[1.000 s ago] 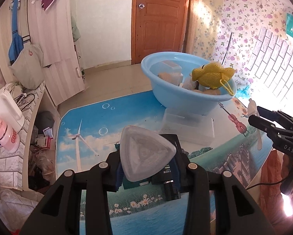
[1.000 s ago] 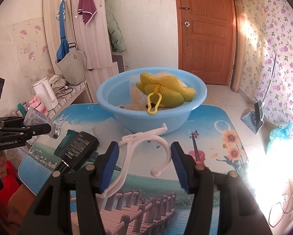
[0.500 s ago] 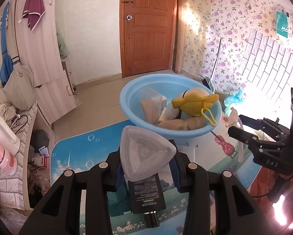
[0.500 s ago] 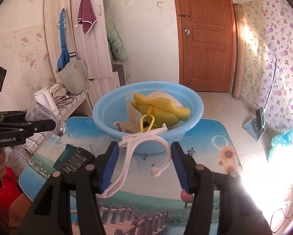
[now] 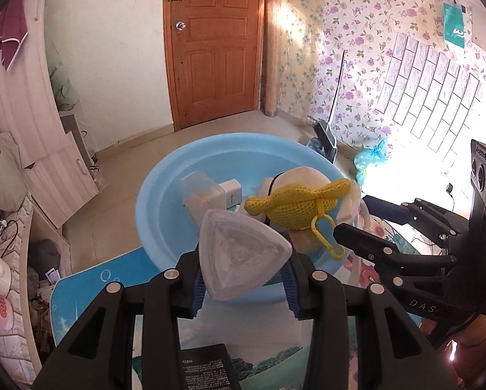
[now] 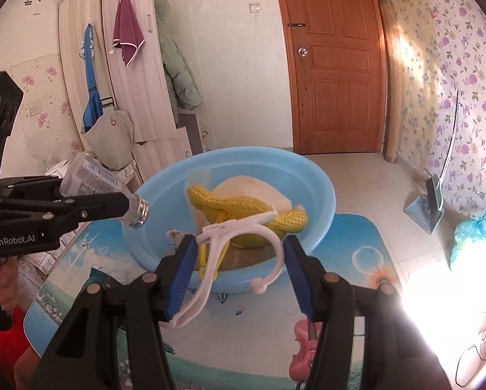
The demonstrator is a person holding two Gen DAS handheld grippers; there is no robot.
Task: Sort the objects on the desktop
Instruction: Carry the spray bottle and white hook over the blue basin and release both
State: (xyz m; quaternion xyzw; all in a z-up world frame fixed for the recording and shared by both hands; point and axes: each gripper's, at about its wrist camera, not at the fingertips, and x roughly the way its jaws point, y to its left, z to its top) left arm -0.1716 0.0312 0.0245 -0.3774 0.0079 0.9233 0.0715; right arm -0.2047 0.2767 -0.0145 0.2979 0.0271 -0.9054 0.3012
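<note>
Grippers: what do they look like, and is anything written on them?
Both are black plastic with silver screws. The left gripper and right gripper have ribbed blue pads. One body reads "GenRobot.AI", the other "DAS", in white. No cables or sleeves show.

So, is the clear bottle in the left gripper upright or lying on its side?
On its side. The clear bottle lies roughly horizontal between the left gripper's fingers, its threaded neck pointing toward the blue basin.
</note>
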